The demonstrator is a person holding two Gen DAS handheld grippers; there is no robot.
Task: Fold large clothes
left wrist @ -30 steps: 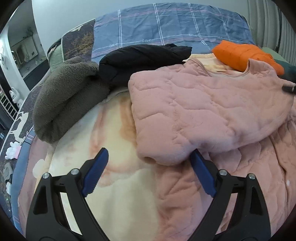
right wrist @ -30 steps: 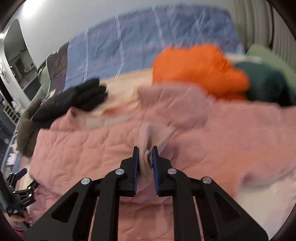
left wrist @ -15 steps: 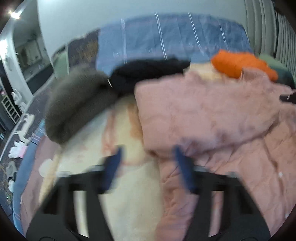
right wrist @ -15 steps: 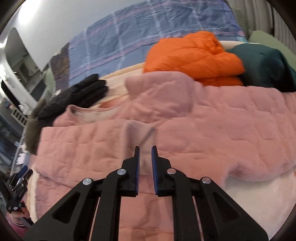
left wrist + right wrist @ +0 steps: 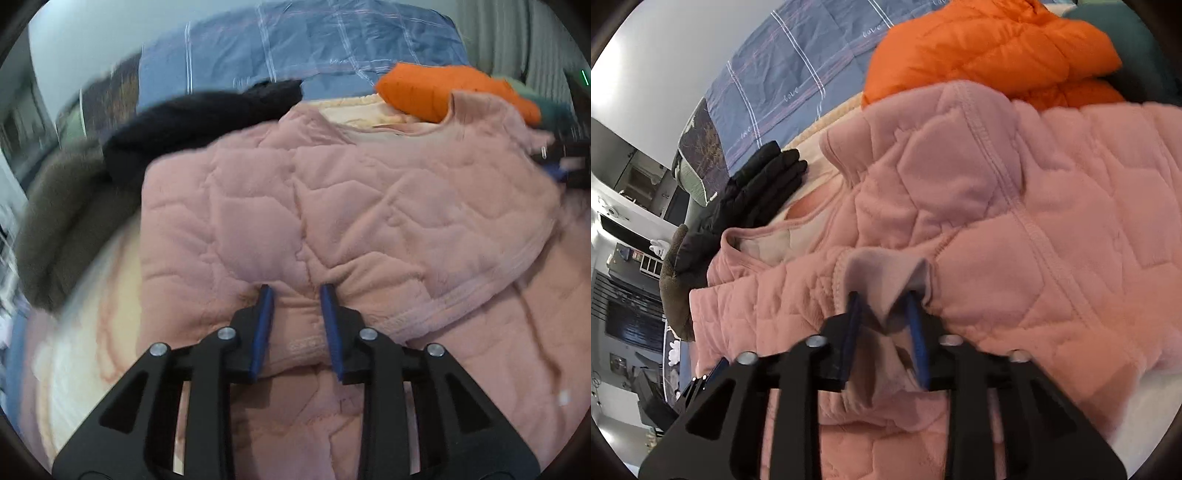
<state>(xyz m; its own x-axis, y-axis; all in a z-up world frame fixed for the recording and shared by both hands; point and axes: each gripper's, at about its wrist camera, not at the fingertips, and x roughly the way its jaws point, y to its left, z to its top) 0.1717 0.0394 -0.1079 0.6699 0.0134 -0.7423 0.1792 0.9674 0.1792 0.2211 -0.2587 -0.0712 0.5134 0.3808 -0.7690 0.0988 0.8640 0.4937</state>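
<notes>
Left tongs (image 5: 297, 291) clenched on pink quilted jacket (image 5: 369, 206) hem; right tongs (image 5: 882, 301) clenched on its cuff, on bed (image 5: 798, 74).

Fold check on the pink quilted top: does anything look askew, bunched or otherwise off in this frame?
The pink top lies skewed, its collar riding up against the orange jacket. A cuff is bunched in the right gripper. The left gripper pinches a hem fold. No damage shows.

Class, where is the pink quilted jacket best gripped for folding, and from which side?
Grip the pink quilted jacket at its stitched hem, probably coming from the near side: that edge lies free and thin, while the padded middle lies flat, offering nothing to pinch.
</notes>
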